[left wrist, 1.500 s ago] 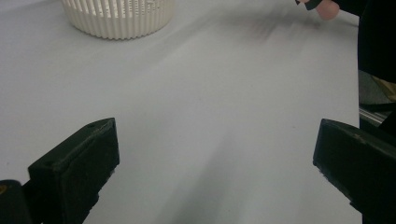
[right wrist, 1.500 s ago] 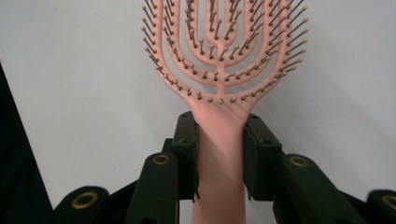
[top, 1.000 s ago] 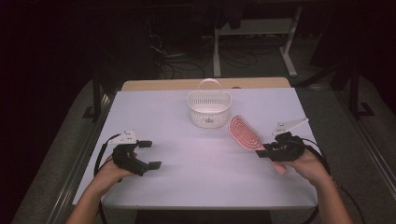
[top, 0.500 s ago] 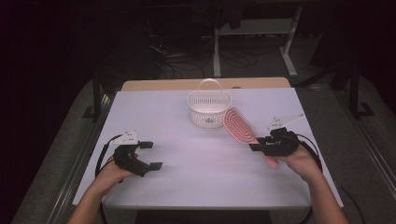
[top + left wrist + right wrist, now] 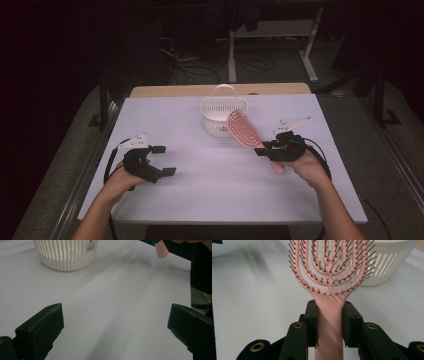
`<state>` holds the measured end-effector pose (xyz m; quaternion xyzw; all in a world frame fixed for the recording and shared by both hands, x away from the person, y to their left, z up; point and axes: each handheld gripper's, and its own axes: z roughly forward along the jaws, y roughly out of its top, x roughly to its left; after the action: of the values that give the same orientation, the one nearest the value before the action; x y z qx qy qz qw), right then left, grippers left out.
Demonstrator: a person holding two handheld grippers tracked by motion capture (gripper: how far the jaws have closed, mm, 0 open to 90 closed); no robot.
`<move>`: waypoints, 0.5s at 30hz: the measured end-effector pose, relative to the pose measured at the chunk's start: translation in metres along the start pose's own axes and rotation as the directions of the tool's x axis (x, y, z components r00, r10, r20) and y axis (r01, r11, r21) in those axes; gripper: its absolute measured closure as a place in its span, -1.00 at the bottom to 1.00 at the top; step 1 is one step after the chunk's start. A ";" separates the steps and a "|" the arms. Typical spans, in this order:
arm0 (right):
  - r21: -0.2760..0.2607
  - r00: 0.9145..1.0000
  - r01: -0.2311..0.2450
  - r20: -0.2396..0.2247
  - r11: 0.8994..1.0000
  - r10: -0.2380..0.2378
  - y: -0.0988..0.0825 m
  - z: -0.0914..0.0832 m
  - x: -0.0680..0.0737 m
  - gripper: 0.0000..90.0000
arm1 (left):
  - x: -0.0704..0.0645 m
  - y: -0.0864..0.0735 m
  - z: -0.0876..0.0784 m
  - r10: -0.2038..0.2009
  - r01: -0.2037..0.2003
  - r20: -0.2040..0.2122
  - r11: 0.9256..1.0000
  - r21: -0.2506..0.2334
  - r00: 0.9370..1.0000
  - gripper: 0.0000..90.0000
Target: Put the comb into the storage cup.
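Brush lifted and swung toward the basket.

The right gripper (image 5: 265, 149) is clamped on the pink hairbrush (image 5: 244, 129) by its handle; a second ago its head lay farther right, now it hangs by the white basket (image 5: 223, 116)'s rim, likely headed in. The left gripper (image 5: 162, 160) idles, jaws wide, empty.

Pink vented hairbrush (image 5: 243, 129), bristled face showing, clamped by its handle and raised off the table. Its head tilts toward the white slatted basket (image 5: 220, 118), just beside the rim.
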<state>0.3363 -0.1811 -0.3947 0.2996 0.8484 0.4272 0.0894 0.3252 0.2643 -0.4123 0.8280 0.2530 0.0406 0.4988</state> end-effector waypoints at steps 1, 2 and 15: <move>-0.004 1.000 0.000 -0.001 1.000 0.000 0.002 0.001 0.000 0.52 | 0.000 0.003 0.000 -0.002 0.002 0.000 1.000 -0.004 1.000 -0.99; -0.009 1.000 0.000 0.001 1.000 0.000 0.003 0.002 0.001 0.52 | 0.000 0.005 0.000 0.003 -0.003 0.000 1.000 -0.006 1.000 -0.99; -0.055 1.000 0.017 -0.005 0.998 -0.017 0.026 0.016 0.003 0.52 | 0.003 0.036 0.019 0.036 -0.035 0.019 0.999 -0.042 0.999 -0.99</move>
<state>0.3516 -0.1565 -0.3843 0.2887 0.8392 0.4502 0.0990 0.3472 0.2366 -0.3921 0.8222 0.2324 0.0464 0.5175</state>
